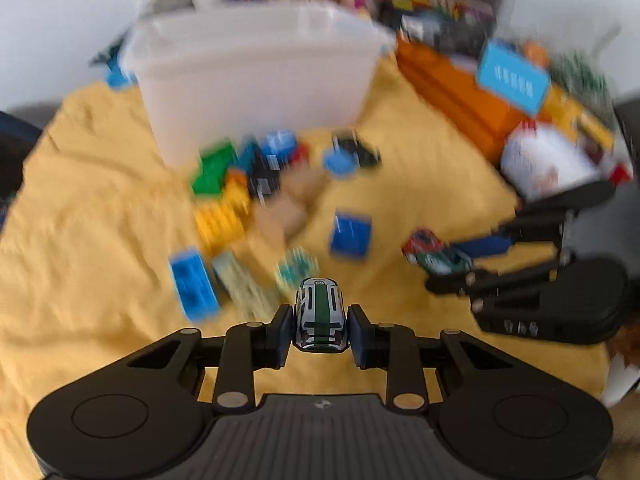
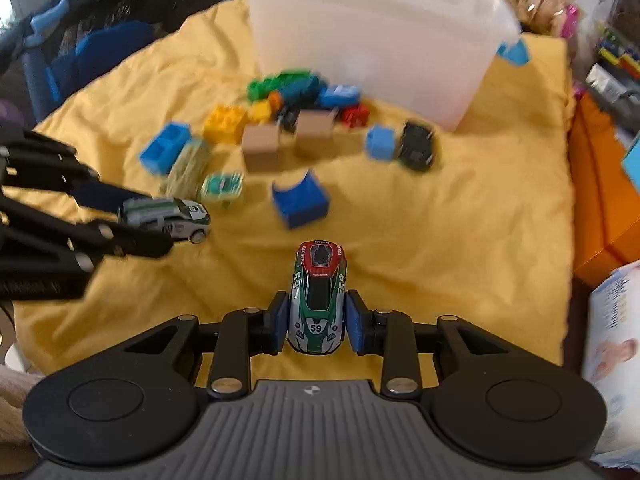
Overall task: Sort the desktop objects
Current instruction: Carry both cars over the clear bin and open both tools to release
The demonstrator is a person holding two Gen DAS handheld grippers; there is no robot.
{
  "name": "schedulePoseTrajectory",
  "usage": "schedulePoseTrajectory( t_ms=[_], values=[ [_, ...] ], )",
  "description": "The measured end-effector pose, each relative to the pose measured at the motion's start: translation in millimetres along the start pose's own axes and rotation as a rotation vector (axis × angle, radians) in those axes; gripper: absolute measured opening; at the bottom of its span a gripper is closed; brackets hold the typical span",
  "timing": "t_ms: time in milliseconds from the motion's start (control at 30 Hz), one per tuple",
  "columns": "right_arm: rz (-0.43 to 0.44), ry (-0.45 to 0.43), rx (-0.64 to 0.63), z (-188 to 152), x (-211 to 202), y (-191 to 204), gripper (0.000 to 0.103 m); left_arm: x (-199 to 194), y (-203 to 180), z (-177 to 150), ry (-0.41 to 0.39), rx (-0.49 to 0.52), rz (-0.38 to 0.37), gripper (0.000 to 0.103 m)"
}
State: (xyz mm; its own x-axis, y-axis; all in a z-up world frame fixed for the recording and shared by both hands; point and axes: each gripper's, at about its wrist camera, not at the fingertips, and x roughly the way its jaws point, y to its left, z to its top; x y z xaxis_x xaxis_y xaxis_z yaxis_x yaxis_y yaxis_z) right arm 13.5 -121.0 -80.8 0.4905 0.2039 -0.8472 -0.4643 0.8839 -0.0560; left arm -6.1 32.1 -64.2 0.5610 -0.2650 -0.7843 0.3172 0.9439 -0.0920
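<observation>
Both tongs tilt down over the yellow cloth (image 2: 440,240), left tongs (image 1: 321,330) clamping a silver car (image 1: 320,316), right tongs (image 2: 317,320) a green car (image 2: 318,300).

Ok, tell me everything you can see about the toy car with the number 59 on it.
The number 59 car is a small toy racer with a glossy, metal-looking body in green, white and red. It has a red roof, dark windows and racing lettering along its sides. It sits between the right gripper pads, which press on its flanks, nose pointing away from the camera. It appears lifted above the yellow cloth. In the left wrist view it shows blurred in that gripper.
</observation>
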Motion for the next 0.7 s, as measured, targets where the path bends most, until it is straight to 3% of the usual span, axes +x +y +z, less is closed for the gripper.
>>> schedulePoseTrajectory(
  t_ms=[167, 367, 567, 700],
  values=[
    [-0.064, -0.106, -0.002, 31.5, -27.9, -13.8, 0.033, -23.4, 15.0, 50.9, -0.128, -0.010, 0.018, 0.033],
    [-0.100, -0.246, 0.005, 85.1, -50.4, -34.0, 0.033, -30.3, 32.9, 114.7, -0.236, -0.028, -0.014, 0.033],
    [-0.124, -0.325, 0.031, 143.9, -43.2, -59.7, 0.033, -15.5, 47.8, 169.7, -0.299, -0.016, 0.021, 0.033],
    [-0.071, -0.321, 0.081, 173.3, -30.2, -74.9, 0.033, 7.9, 66.1, 197.0, -0.287, -0.021, 0.071, 0.033]
  ],
)
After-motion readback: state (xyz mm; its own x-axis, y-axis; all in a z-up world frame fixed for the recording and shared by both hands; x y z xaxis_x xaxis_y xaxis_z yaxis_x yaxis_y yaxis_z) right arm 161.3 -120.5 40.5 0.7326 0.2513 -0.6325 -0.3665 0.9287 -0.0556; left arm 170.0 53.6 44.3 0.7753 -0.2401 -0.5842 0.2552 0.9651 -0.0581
